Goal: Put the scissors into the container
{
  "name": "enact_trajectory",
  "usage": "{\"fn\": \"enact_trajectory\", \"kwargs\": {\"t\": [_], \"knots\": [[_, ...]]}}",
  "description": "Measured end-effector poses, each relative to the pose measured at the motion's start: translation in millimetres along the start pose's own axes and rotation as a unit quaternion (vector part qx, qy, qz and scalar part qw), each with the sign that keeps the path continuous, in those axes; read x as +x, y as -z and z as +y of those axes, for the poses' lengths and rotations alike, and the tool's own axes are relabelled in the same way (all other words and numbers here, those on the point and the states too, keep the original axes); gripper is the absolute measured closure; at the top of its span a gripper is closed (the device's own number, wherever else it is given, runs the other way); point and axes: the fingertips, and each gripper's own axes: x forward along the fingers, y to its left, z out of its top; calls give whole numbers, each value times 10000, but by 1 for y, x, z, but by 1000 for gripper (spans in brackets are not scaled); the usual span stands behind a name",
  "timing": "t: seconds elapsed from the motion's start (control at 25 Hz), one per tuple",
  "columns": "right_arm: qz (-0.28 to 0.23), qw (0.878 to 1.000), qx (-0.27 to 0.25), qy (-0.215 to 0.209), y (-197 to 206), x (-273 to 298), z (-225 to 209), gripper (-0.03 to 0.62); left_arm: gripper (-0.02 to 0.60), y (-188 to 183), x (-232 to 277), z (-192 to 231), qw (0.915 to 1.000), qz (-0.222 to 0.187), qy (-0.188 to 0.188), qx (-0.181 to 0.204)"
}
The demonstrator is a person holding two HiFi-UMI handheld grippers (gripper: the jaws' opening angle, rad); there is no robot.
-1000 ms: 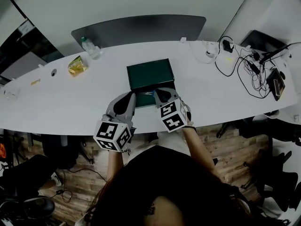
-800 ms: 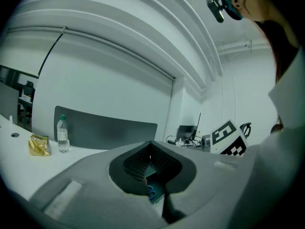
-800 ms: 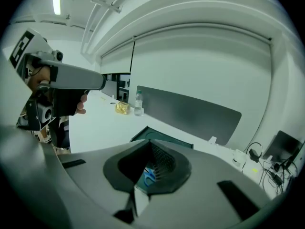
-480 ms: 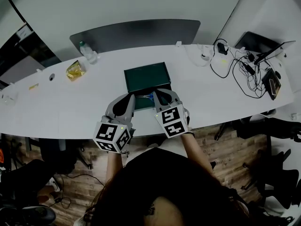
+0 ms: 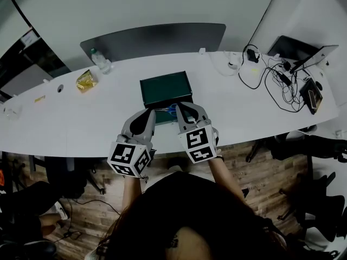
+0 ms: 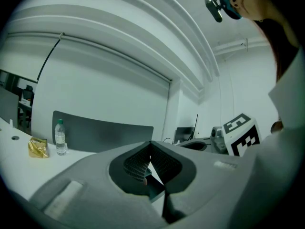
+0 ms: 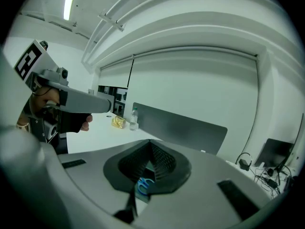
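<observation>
A dark green container [image 5: 165, 88] lies flat on the white table [image 5: 65, 118], just beyond both grippers. My right gripper [image 5: 179, 109] is at its near edge, shut on the scissors [image 5: 172, 109]. Their blue handle loops [image 7: 144, 185] show just under the closed pads in the right gripper view. My left gripper [image 5: 150, 113] is beside it on the left, jaws shut with nothing clearly between them. A strip of the container [image 6: 155, 191] shows below its pads [image 6: 138, 163]. The scissors' blades are hidden.
A water bottle [image 5: 102, 58] and a yellow packet [image 5: 87, 79] sit at the table's back left. Cables and a laptop [image 5: 295, 50] crowd the right end. A dark panel [image 5: 154, 37] stands behind the table. Chairs and a wooden floor [image 5: 255, 161] lie below the near edge.
The right gripper has risen a little at the container's near edge with the blue scissors still in its jaws. The left gripper has shifted slightly alongside it.
</observation>
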Motion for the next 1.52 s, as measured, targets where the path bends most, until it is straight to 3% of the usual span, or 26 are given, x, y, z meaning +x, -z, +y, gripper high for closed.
{"fn": "enact_trajectory", "kwargs": {"t": [0.84, 1.52], "knots": [[-589, 9980, -207, -51, -11, -95, 3, 586, 571, 1, -35, -65, 9995, -51, -270, 168], [-854, 9961, -170, -119, 0, -168, 27, 586, 571, 10, -80, -127, 9991, -133, -264, 314]]}}
